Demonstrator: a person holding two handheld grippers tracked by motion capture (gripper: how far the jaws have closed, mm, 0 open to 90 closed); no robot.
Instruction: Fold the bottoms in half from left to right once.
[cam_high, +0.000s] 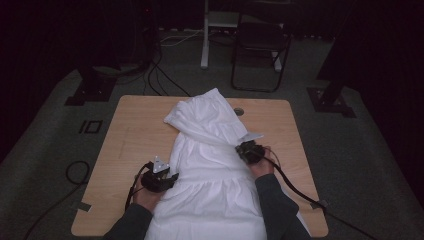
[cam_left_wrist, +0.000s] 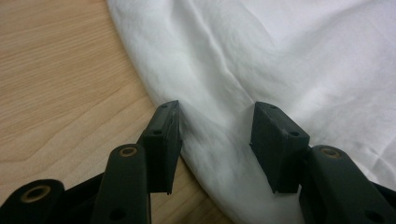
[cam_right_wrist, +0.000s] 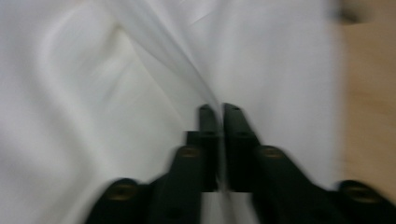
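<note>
One white, soft, creased cloth garment (cam_high: 210, 150) lies on one rectangular light wooden table (cam_high: 130, 145) with rounded corners. Two black two-jaw grippers work at it: the left gripper (cam_high: 172, 176) and the right gripper (cam_high: 241, 147), one in each of the person's two hands. The tabletop has one small round grey hole (cam_high: 239, 111). Behind the table stands one black folding metal chair (cam_high: 260, 47), and one white upright post (cam_high: 205, 35) beside it.
</note>
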